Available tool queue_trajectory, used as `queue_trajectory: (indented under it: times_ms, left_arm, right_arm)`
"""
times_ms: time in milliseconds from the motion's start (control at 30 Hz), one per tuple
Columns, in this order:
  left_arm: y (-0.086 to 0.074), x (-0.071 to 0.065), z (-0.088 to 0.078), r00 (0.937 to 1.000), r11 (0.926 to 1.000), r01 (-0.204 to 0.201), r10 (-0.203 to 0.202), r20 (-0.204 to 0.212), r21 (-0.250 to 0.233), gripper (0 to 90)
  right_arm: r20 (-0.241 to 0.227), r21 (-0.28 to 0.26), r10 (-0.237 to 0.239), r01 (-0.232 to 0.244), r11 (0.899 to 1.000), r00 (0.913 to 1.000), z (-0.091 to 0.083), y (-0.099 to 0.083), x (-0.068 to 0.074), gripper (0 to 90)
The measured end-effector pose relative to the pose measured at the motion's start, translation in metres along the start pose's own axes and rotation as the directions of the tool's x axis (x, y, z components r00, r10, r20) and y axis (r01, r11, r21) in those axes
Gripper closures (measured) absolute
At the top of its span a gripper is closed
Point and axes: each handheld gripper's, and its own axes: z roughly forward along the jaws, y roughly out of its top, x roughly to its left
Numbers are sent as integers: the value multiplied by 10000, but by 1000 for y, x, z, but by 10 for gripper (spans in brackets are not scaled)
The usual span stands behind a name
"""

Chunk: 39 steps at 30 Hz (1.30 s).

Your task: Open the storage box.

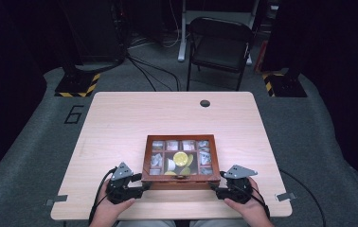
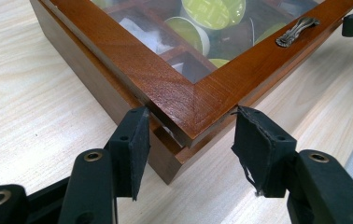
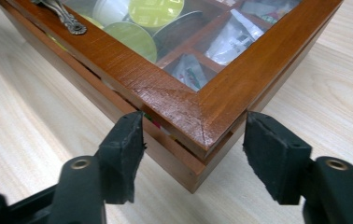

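Note:
A brown wooden box (image 1: 179, 138) with a glass lid lies near the table's front edge, with green-topped capsules (image 1: 180, 158) and small packets in its compartments. My left gripper (image 1: 141, 182) straddles its near-left corner; in the left gripper view the gripper (image 2: 188, 135) has both pads against the box (image 2: 174, 88) at lid level. My right gripper (image 1: 216, 187) is at the near-right corner, and in the right gripper view the gripper (image 3: 193, 130) has its pads touching the two sides of the box (image 3: 174, 102). A thin gap shows under the lid. The metal handle (image 2: 297, 30) sits on the front rail.
The light wooden table (image 1: 120, 123) has a cable hole (image 1: 205, 103) at the back. A dark folding chair (image 1: 219, 45) stands behind it on the grey floor. Stand bases with yellow-black stripes (image 1: 75, 86) flank the far corners.

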Motion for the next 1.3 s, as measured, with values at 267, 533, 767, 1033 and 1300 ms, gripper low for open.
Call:
queue_trajectory:
  times_ms: [267, 533, 767, 1033, 1300]
  left_arm:
    - [4, 1, -4, 9999, 9995, -170, 171, 25, -262, 457]
    - [18, 0, -13, 9995, 9972, -189, 170, -262, -727, 448]
    - [33, 3, -20, 9997, 9939, -158, 139, -187, -1091, 445]
    - [59, 7, -30, 9975, 9869, -552, 477, -526, -1516, 443]
    - [77, 15, -31, 9991, 9801, -274, 205, -374, -1968, 453]
  right_arm:
    - [148, -251, 60, -56, 9997, 9999, -1, 4, 0, 439]
    - [76, -741, 239, -233, 9970, 9997, -8, 14, -6, 406]
    - [-2, -913, -6, 6, 9958, 10000, -18, 35, -11, 392]
    - [-72, -1222, 56, -64, 9925, 10000, -25, 61, -21, 397]
    - [-137, -1515, 261, -279, 9881, 9996, -25, 84, -32, 404]
